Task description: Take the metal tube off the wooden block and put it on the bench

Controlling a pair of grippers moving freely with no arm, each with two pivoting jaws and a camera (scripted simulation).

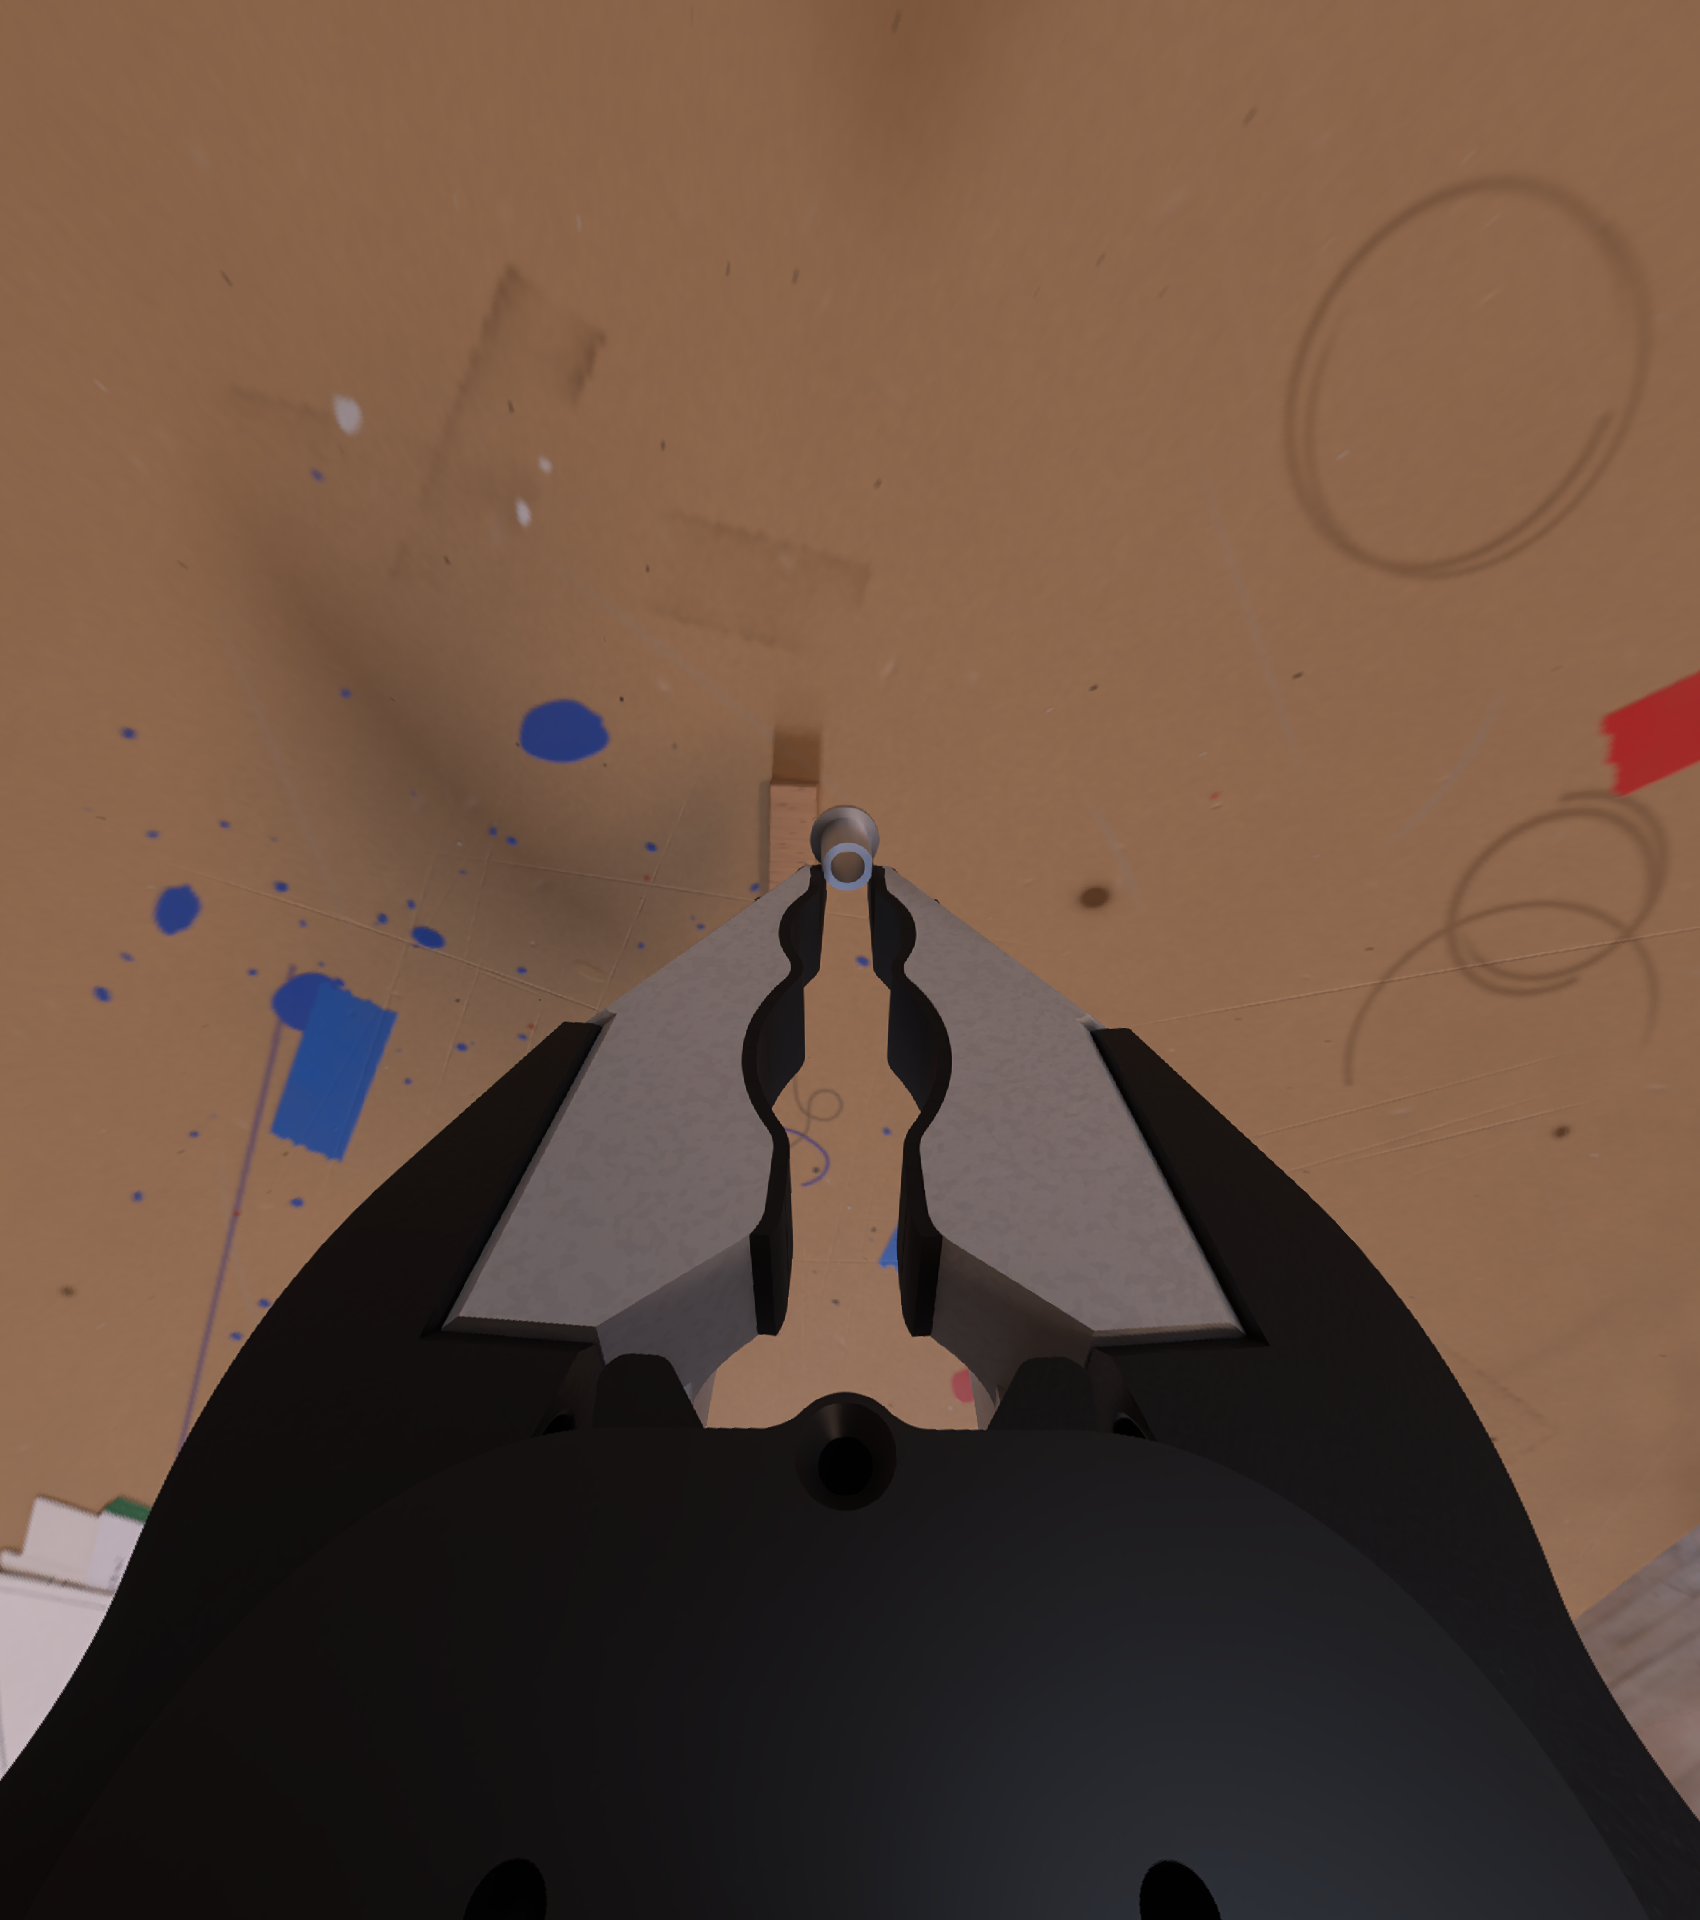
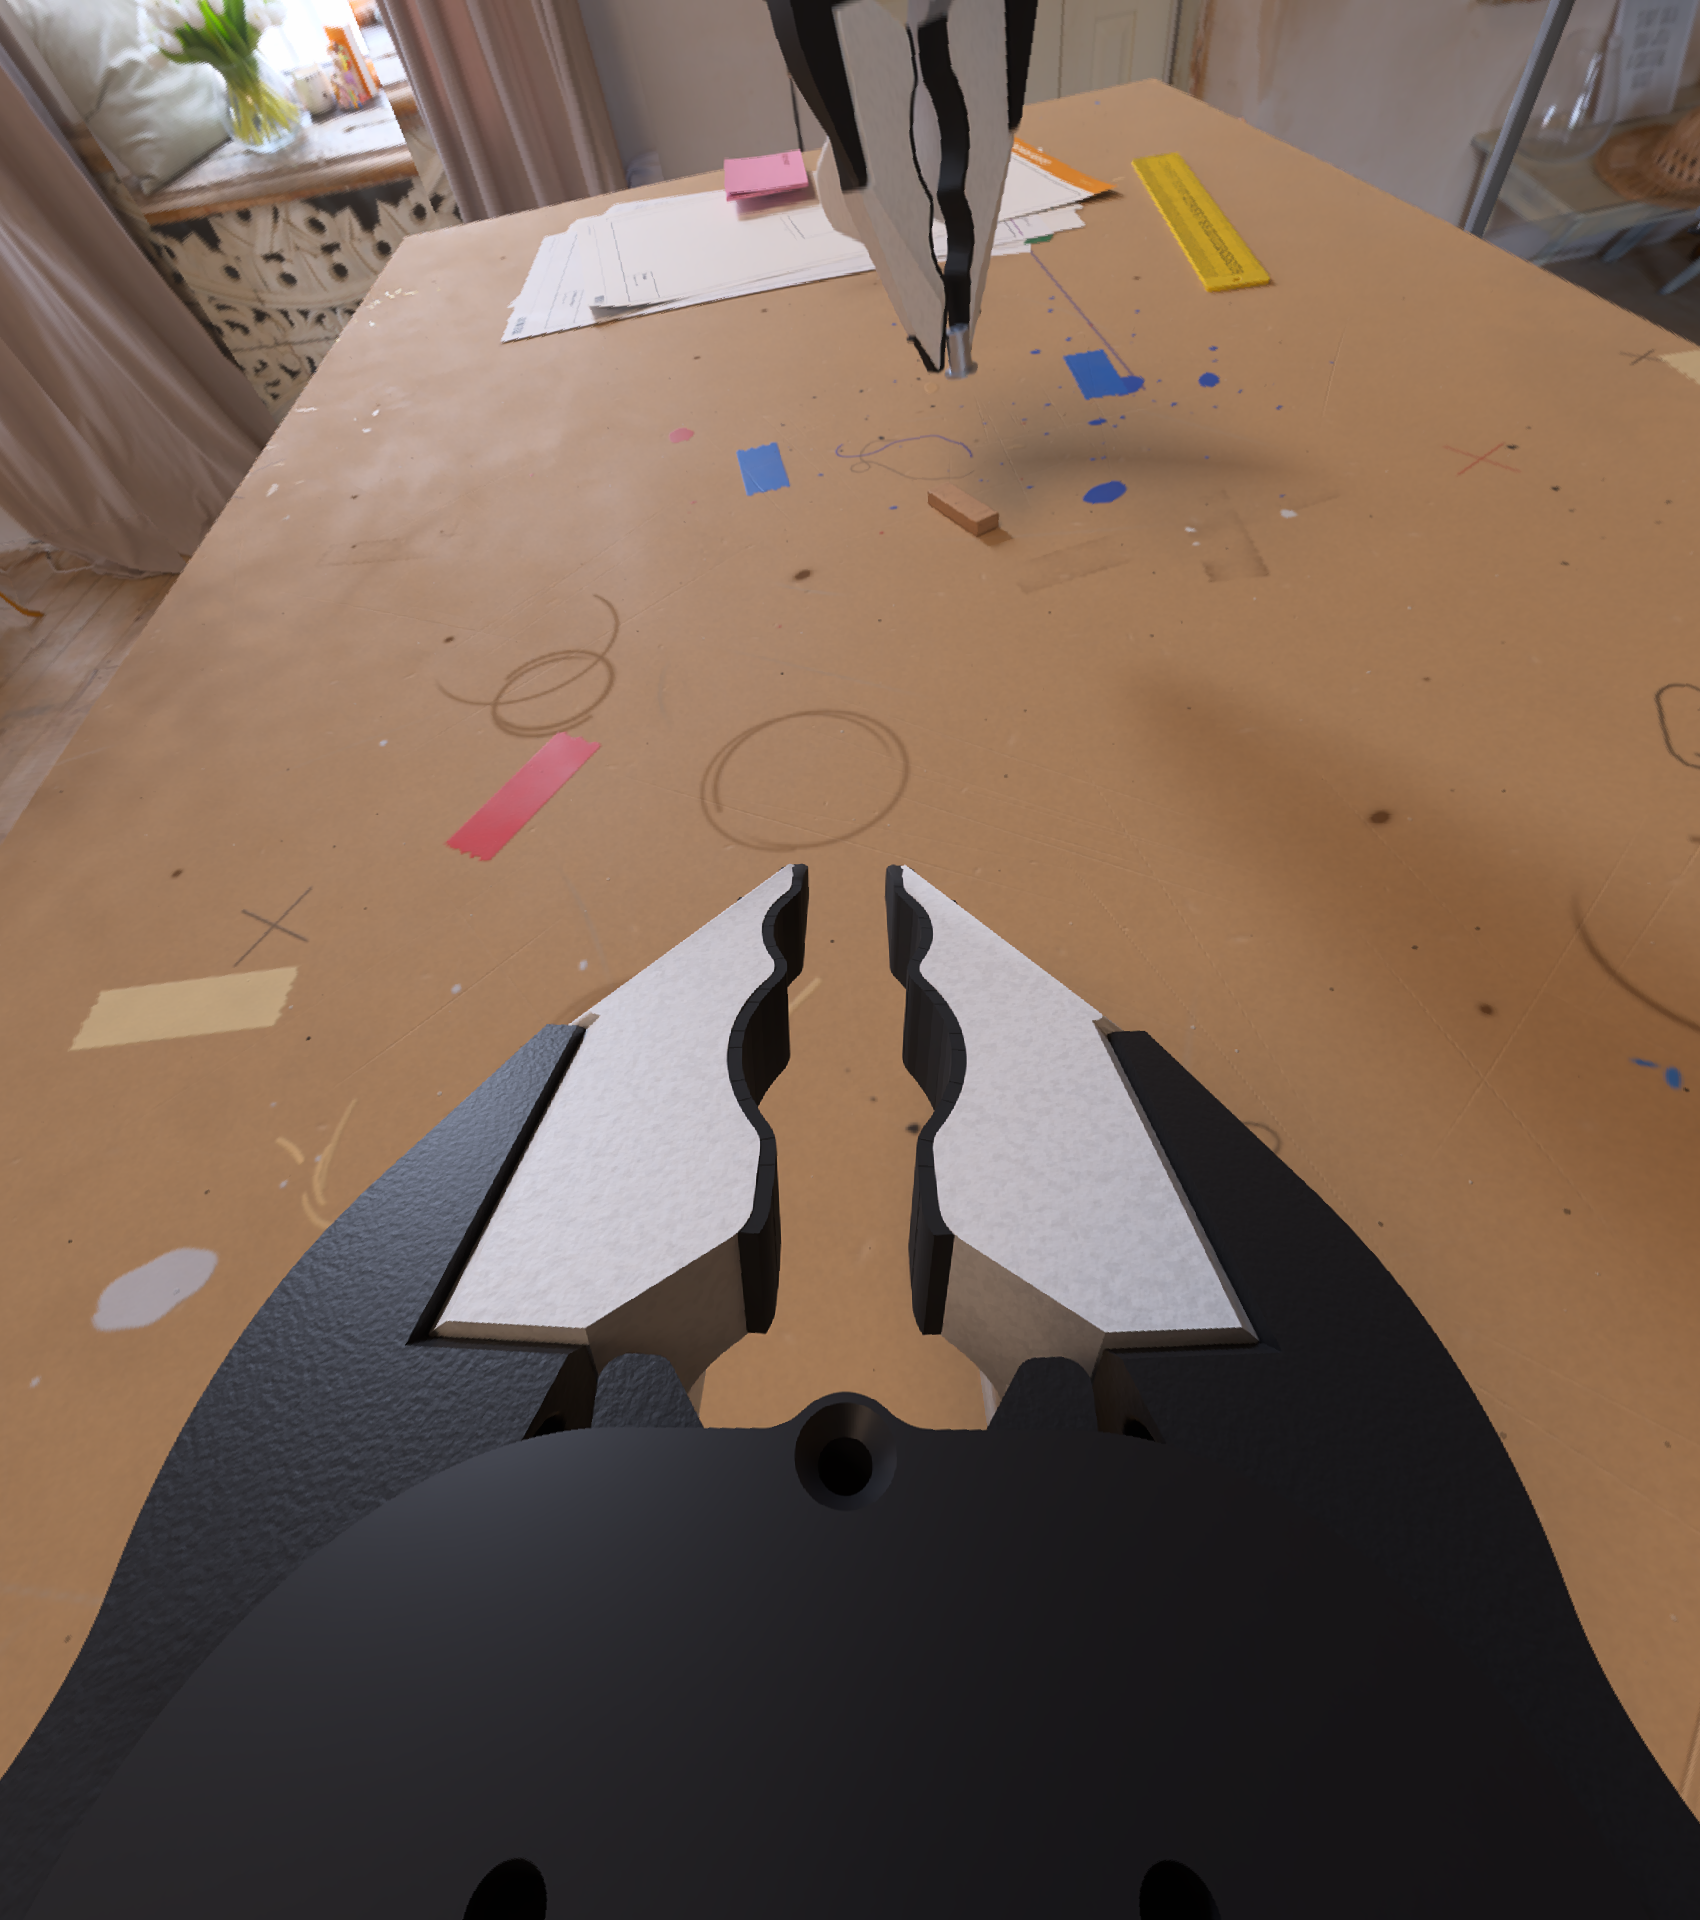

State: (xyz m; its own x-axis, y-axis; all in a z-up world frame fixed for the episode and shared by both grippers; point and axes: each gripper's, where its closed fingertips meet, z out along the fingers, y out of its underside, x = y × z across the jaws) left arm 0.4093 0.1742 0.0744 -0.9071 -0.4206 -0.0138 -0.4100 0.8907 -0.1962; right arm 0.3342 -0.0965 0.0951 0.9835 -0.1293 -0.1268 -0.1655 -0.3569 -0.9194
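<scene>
My left gripper points straight down and is shut on the short metal tube, held upright at the fingertips, seen end-on. The wooden block lies on the brown bench below, just left of the tube. In the right wrist view the left gripper hangs high over the bench with the tube sticking out below its tips, well above the block. My right gripper is open and empty, low over the near part of the bench.
Loose papers, a pink note pad and a yellow ruler lie at the far end. Blue tape, red tape, paint spots and pencil circles mark the bench. Curtains and a flower vase stand beyond the left edge.
</scene>
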